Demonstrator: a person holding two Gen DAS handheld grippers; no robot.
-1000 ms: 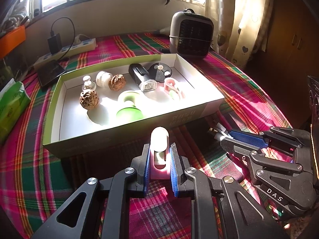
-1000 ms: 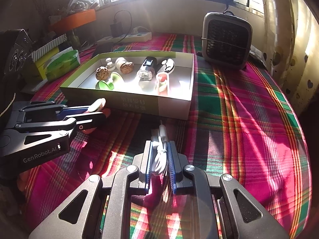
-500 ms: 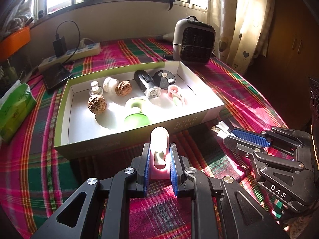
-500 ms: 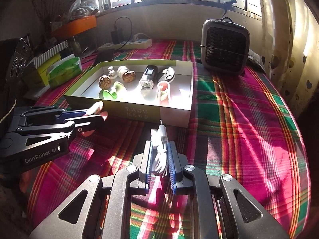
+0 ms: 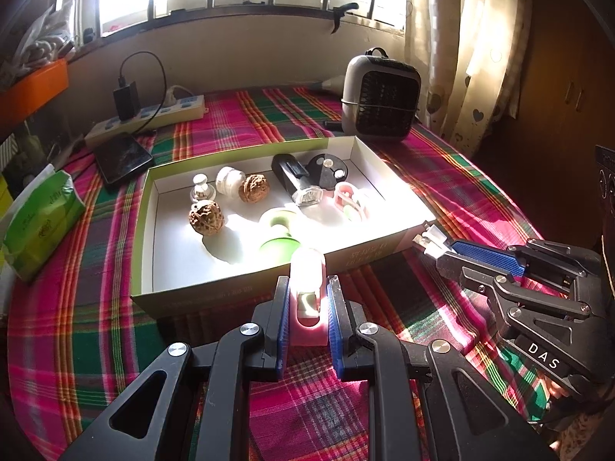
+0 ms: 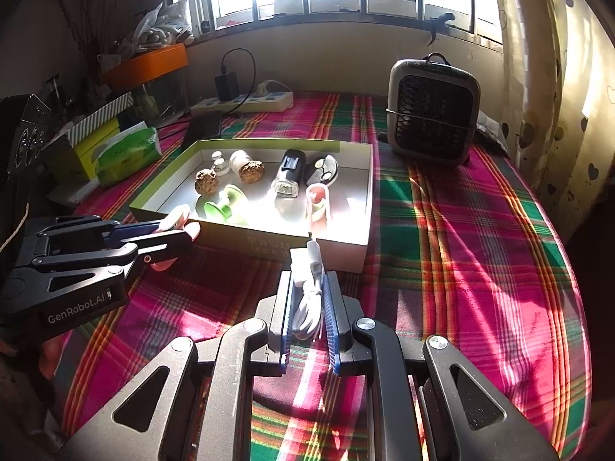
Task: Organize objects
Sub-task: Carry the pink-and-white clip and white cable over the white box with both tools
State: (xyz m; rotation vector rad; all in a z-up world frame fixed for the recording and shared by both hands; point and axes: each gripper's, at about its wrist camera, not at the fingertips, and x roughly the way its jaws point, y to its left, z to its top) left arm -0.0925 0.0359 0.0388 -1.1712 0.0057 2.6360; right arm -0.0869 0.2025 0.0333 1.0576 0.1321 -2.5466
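My left gripper [image 5: 307, 292] is shut on a pink case [image 5: 307, 296], held above the plaid cloth just in front of the shallow white box [image 5: 399, 199]. My right gripper [image 6: 307, 288] is shut on a coiled white cable [image 6: 307, 299], its plug pointing at the box's near wall [image 6: 269, 244]. Each gripper shows in the other's view: the right gripper [image 5: 446, 251] at the right with the cable plug [image 5: 430, 238], the left gripper [image 6: 180, 226] at the left. Inside the box lie two walnuts [image 5: 206, 218], a green spool [image 5: 278, 236], a black flashlight [image 5: 296, 180] and another pink case [image 5: 349, 205].
A grey fan heater [image 5: 378, 100] stands behind the box at the right. A power strip [image 5: 153, 119] with a plugged charger, a dark phone [image 5: 123, 157] and a green tissue pack [image 5: 38, 223] lie at the left. An orange tray [image 6: 148, 63] sits by the window.
Both views have lifted and pulled back a little, so the box sits lower in frame and more of the window shows. Both grips stay unchanged.
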